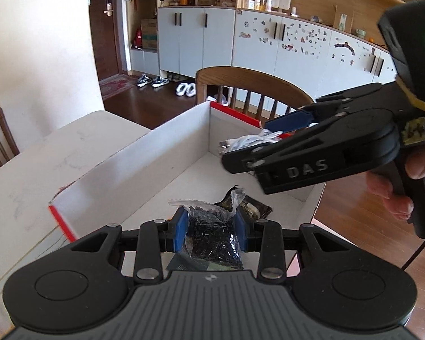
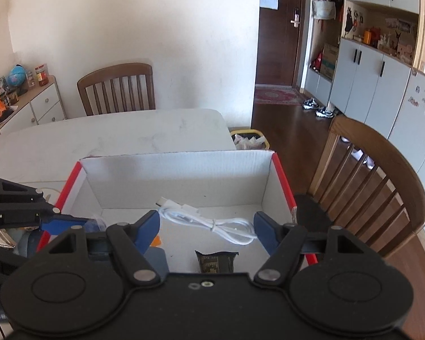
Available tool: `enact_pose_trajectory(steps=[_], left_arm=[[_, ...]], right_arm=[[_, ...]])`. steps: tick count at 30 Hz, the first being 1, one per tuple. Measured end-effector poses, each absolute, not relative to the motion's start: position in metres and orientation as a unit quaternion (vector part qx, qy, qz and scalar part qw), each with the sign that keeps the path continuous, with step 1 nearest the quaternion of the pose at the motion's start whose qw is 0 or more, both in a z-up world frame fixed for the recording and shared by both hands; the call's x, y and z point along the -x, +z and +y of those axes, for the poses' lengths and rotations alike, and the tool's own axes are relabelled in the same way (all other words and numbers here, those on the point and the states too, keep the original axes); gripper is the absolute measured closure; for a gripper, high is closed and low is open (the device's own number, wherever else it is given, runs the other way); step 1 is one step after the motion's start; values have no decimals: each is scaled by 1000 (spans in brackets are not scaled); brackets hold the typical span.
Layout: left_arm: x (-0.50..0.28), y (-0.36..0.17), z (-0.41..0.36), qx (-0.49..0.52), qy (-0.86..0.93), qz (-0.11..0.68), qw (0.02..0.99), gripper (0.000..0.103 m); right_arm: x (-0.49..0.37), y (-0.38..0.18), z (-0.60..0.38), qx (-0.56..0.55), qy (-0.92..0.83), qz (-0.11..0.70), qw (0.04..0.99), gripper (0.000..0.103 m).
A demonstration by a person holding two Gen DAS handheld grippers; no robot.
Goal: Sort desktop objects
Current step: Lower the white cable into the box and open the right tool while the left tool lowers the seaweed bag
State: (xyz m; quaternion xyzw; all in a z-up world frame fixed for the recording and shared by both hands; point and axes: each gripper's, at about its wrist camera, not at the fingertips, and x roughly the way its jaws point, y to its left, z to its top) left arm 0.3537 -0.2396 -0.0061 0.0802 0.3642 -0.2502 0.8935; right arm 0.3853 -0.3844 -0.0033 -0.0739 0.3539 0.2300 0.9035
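Observation:
A white cardboard box with red edges point(image 1: 133, 167) point(image 2: 178, 175) stands on the pale table. My left gripper point(image 1: 211, 226) is shut on a clear bag of small black parts point(image 1: 212, 238), held over the box's near end. My right gripper point(image 2: 206, 226) is open over the box, a coiled white USB cable point(image 2: 212, 221) lying loose between its fingers on the box floor. In the left wrist view the right gripper point(image 1: 257, 141) hangs over the box with the cable point(image 1: 249, 141) showing at its tips. A dark foil packet point(image 1: 252, 208) point(image 2: 216, 260) lies in the box.
A wooden chair point(image 1: 249, 85) point(image 2: 382, 187) stands close by the box's far side. Another chair point(image 2: 117, 87) stands at the table's far end. A yellow-rimmed bin point(image 2: 249, 138) sits on the floor past the table. A person's hand point(image 1: 396, 187) holds the right gripper.

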Motion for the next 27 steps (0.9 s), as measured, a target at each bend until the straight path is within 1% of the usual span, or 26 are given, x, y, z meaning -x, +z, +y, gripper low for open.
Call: enact_pose_trajectory(steps=[7, 11, 27], left_arm=[[-372, -19, -254, -87, -263, 389, 879, 69], [-384, -28, -260, -86, -267, 409, 868, 69], [-426, -56, -284, -104, -270, 469, 834, 69]], right_arm=[[-410, -16, -375, 93, 248, 380, 886, 30], [-428, -25, -372, 85, 259, 402, 874, 30], [-465, -66, -348, 152, 266, 470, 828, 30]])
